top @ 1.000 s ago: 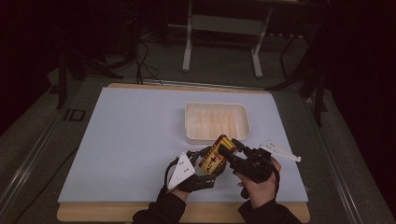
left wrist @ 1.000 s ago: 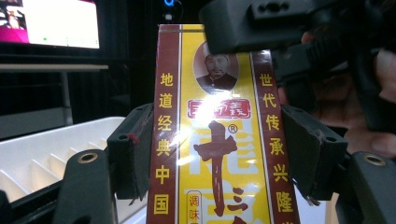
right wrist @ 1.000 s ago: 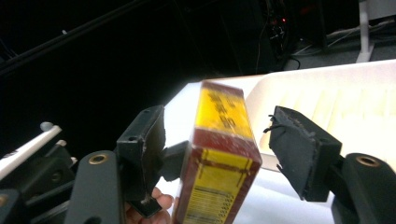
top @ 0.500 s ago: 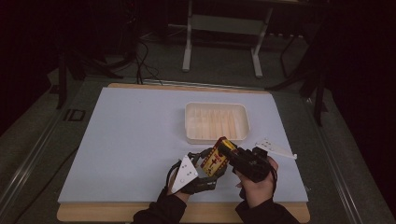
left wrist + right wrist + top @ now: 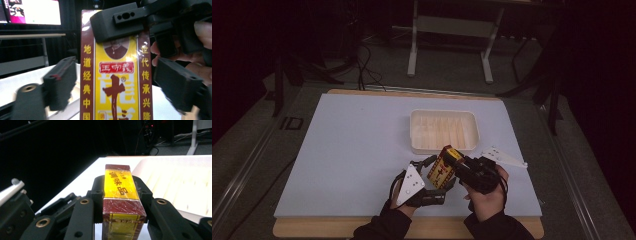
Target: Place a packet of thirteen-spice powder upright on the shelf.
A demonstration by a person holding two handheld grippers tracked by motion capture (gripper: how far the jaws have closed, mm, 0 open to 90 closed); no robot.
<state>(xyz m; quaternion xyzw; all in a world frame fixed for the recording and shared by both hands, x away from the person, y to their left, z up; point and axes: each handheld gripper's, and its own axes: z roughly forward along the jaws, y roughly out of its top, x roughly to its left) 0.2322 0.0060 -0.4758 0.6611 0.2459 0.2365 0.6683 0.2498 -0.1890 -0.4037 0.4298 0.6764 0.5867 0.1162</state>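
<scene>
Right gripper is clamped on the yellow-and-maroon box, pads squeezing its two long sides just under the top end; in the right gripper view the box sits squarely between the jaws. Left gripper has just been opening: its jaws stand apart either side of the box, with a gap showing on both sides, so no grip there. Box is held up off the table, tilted, near the front edge between the two hands, just short of the white tray.

Handling, my guess: a small carton in glossy film wrap, so light, fairly stiff but crushable if squeezed hard, and slippery on the film. Best hold is across the long sides near mid-length, not at the corners; the current grip sits high, so it may pivot.

Hard to tell: the box's lower end is cut off in both gripper views, and hands cover it from above. Tray looks ribbed inside; contents unclear, washed out. Whether the left jaws brush the box edges can't be settled. Background beyond the table is dark, with a stand frame barely readable.
</scene>
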